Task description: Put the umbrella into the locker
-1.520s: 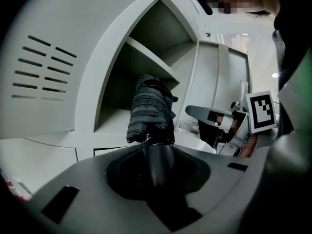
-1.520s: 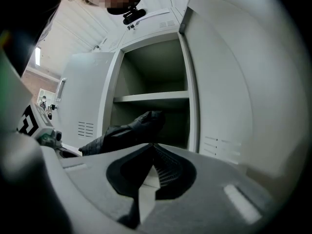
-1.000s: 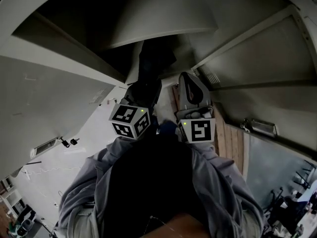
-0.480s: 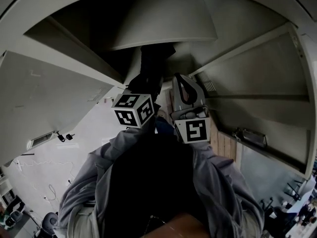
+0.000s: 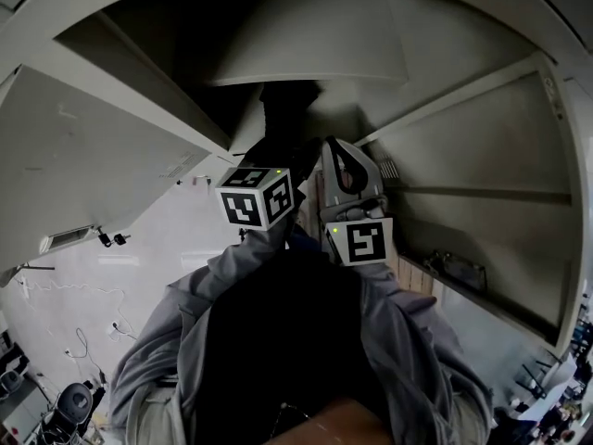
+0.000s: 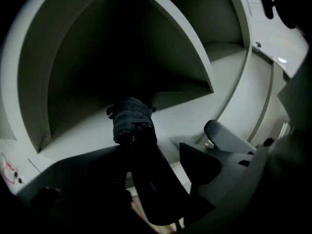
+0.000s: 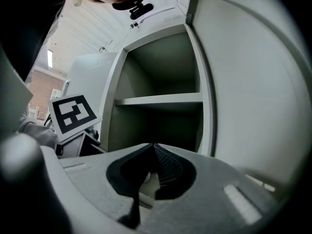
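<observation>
L gripper point(image 6: 152, 155) jaws just opened, black umbrella point(image 6: 131, 122) handle btwn them, umbrella on locker point(image 6: 187, 112) shelf, R gripper point(image 7: 153, 149) jaws closed, empty

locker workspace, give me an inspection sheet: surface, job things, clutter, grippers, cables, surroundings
surface: pale grey locker floor under a shelf, bare around the umbrella
job's things: black folded umbrella lies inside the locker, handle end pointing out toward the opening
clutter: nothing seen
grippers: left hand-held gripper open, jaws have just been opening, umbrella handle between them but not clamped; right hand-held gripper shut, empty
cables: thin wires on the pale floor at the lower left of the head view
surroundings: locker door swung open; person's grey sleeves in the foreground
</observation>
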The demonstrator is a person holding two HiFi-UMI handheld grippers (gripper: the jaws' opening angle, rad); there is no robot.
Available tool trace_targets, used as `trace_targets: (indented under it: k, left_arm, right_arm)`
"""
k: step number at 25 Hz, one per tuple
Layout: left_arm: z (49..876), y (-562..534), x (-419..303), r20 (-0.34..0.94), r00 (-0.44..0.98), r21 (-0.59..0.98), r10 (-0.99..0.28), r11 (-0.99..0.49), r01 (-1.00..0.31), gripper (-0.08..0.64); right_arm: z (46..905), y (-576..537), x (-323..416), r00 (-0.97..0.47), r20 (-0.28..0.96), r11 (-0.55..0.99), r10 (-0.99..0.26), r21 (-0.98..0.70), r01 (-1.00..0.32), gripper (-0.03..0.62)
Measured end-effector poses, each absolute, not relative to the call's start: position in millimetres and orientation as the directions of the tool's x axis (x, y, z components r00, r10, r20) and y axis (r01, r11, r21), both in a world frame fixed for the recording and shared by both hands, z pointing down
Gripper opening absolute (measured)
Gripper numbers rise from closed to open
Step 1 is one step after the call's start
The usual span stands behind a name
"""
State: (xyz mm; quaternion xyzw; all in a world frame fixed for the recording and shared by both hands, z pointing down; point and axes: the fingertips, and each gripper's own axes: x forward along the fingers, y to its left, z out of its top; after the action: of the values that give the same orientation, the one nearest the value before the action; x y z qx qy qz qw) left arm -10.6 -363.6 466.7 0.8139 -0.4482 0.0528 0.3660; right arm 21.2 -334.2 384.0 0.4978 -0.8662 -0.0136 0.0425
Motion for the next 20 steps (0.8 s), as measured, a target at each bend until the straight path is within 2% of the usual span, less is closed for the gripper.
trace_targets:
  k: [7, 12, 20]
  left_arm:
    - [477, -356, -19, 0.489, 0.488, 0.305, -0.723, -0.383, -0.872, 0.333]
    - [462, -354, -23, 0.428, 0.431, 0.112, -0.795, -0.426, -0.898, 0.334]
    - [451, -336, -35, 0.356, 0.456, 0.121, -0.815, -0.444, -0.888, 0.334]
  right_arm:
    - [386, -329, 18, -0.527, 0.064, 0.531, -0.847, 0.061, -0.845, 0.003]
    - [389, -325, 16, -0.541, 0.069, 0.545, -0.838, 0.062, -0.836, 0.003]
    - [392, -319, 10, -0.566, 0.067, 0.569, -0.822, 0.063, -0.82, 0.003]
